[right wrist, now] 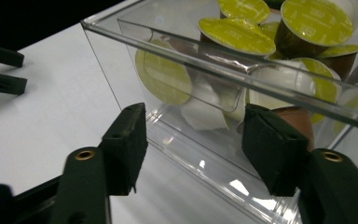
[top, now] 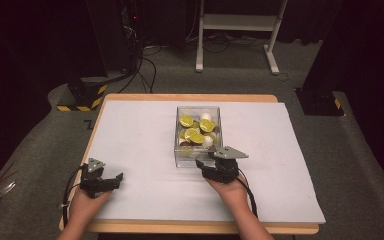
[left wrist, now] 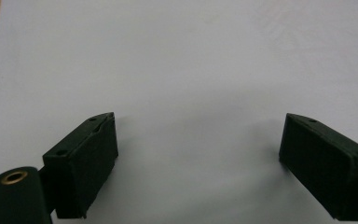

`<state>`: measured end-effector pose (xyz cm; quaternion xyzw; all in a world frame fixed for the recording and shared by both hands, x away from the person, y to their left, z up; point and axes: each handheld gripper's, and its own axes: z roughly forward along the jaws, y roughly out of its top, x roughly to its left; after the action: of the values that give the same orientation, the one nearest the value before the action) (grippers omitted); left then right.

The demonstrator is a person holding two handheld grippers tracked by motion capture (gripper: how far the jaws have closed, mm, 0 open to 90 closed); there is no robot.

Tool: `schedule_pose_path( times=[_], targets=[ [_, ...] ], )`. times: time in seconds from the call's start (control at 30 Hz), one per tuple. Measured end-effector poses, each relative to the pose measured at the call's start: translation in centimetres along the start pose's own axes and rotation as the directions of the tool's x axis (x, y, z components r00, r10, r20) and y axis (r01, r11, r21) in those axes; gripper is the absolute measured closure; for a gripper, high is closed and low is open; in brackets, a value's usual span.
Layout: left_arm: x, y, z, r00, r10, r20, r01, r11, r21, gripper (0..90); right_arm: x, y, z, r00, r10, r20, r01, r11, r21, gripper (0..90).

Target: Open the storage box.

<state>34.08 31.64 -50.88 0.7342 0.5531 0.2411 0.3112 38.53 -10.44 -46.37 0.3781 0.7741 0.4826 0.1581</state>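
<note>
A clear plastic box [top: 176,150] stands on the white mat [top: 140,145] a little right of the middle. It holds several coffee capsules [top: 195,134] with lime-green lids, some brown and some white. My right gripper [top: 206,162] sits at the box's near wall, open. In the right gripper view the right gripper [right wrist: 193,126] has its jaws spread just in front of that clear box wall [right wrist: 135,70], with the capsules [right wrist: 235,32] behind it and nothing pinched. My left gripper [top: 117,181] rests at the mat's near left, and in its own view the left gripper [left wrist: 198,140] is open over bare mat.
The mat covers a wooden table [top: 190,97] with grey carpet around it. Beyond the far edge stand a white desk frame [top: 240,30], a black stand with a yellow-black striped base [top: 82,97] and floor cables. My left gripper [right wrist: 2,70] shows far left in the right gripper view.
</note>
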Motion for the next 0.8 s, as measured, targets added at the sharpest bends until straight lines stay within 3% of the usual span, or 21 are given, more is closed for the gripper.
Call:
schedule_pose_path(
  times=[0.33,0.8],
  targets=[
    [0.0,0.0,0.0,1.0,-0.001,0.001,0.001,1.0,0.0,11.6,-0.4,0.3,0.1,0.9997,-0.024,-0.006,0.024,1.0,-0.014,52.0],
    [0.0,0.0,0.0,1.0,-0.001,0.0,0.001,1.0,0.0,11.6,-1.7,0.3,0.2,0.9964,-0.002,-0.084,-0.002,0.999,-0.046,65.5]
  ],
)
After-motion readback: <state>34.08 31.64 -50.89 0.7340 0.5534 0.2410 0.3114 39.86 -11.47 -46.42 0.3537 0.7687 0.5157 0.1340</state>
